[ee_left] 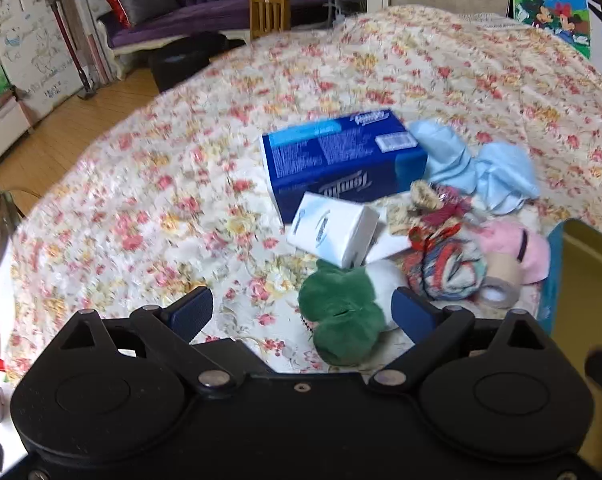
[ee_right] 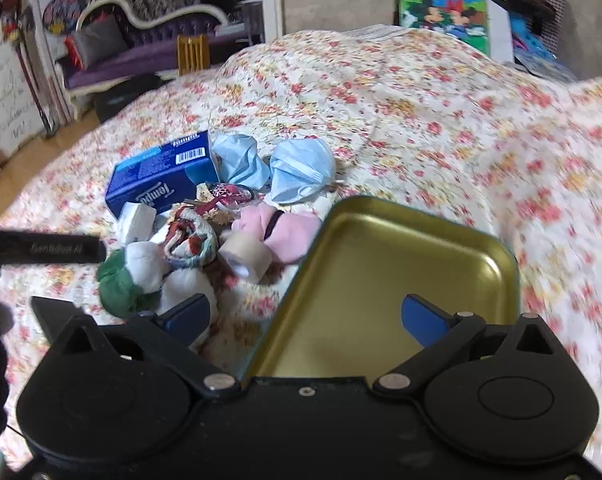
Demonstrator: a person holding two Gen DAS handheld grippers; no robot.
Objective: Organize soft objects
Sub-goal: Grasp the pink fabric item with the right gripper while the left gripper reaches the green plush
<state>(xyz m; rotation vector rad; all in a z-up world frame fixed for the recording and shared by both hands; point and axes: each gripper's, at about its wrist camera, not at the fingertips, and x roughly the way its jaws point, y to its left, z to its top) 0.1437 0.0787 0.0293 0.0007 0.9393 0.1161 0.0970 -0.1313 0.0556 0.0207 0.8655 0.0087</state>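
A pile of soft things lies on the floral bedspread (ee_left: 141, 208): a green and white plush (ee_left: 341, 312) (ee_right: 129, 280), a striped rolled sock (ee_left: 449, 264) (ee_right: 191, 242), a pink cloth (ee_left: 517, 244) (ee_right: 285, 236), blue face masks (ee_left: 477, 164) (ee_right: 301, 168), a white tissue pack (ee_left: 333, 228) (ee_right: 135, 222), a blue tissue box (ee_left: 341, 160) (ee_right: 157, 176) and a tape roll (ee_left: 497, 280) (ee_right: 245, 258). My left gripper (ee_left: 305, 312) is open, just in front of the plush. My right gripper (ee_right: 305, 320) is open over the near rim of a gold tin tray (ee_right: 401, 264) (ee_left: 589, 280).
The bed's left edge drops to a wooden floor (ee_left: 61, 128). A purple sofa (ee_left: 189, 8) and a wooden chair (ee_left: 269, 12) stand beyond. A Mickey Mouse picture (ee_right: 445, 12) leans at the head of the bed. The left gripper's body (ee_right: 45, 248) shows left of the pile.
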